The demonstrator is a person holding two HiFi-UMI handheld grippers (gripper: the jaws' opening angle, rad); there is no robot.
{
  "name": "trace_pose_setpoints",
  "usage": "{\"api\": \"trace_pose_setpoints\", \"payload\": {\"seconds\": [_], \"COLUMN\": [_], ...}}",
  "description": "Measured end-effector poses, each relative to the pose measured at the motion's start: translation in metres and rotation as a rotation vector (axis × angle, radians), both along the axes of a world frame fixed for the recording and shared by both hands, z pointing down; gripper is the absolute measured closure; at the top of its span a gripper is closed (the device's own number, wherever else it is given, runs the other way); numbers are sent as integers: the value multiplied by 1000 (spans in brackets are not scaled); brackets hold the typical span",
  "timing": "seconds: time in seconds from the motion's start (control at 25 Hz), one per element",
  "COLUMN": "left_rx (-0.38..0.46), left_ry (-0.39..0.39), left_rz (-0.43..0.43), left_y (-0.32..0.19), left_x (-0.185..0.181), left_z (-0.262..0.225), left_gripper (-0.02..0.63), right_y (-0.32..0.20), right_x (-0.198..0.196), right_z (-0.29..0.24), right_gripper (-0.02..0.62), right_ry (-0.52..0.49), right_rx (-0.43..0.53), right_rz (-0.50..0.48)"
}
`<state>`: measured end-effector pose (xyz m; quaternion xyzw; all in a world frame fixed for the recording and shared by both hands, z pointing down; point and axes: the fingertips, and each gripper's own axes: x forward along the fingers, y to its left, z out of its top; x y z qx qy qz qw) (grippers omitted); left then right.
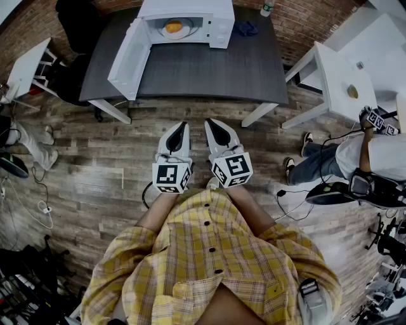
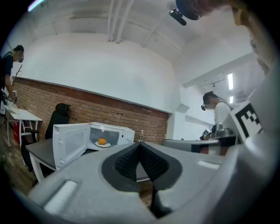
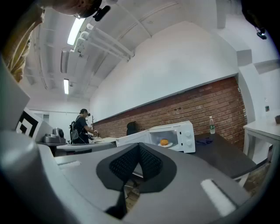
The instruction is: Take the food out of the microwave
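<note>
The left hand-held gripper and the right hand-held gripper are held side by side above the wooden floor, near the person and well apart from the dark tabletop; each has its jaws pressed together with nothing between them. At the far side of the tabletop stands the white microwave with its door swung open to the left, and inside it the orange food lies on a white plate. A blue cloth lies on the tabletop just right of the microwave.
</note>
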<state>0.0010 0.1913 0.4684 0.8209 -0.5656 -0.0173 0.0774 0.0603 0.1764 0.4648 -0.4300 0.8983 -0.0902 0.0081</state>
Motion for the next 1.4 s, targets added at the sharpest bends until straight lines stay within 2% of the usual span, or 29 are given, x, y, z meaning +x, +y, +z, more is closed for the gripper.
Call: {"api": "trace_pose_setpoints", "payload": {"seconds": [0.48, 0.92, 1.4], "left_rx": [-7, -16, -45], "left_ry": [-18, -56, -57], "left_rz": [-44, -99, -147], "left_y": [2, 4, 15], "left_x": [-2, 18, 39], "left_z": [8, 17, 32], "left_gripper": [607, 607, 607], "right_y": [-1, -3, 5], "right_x": [4, 22, 39], "right_z": [9, 16, 24], "right_gripper": [592, 592, 592], "right_ry": [23, 25, 10], "right_rx": [44, 32, 21], "right_rz": [-9, -38, -69]}}
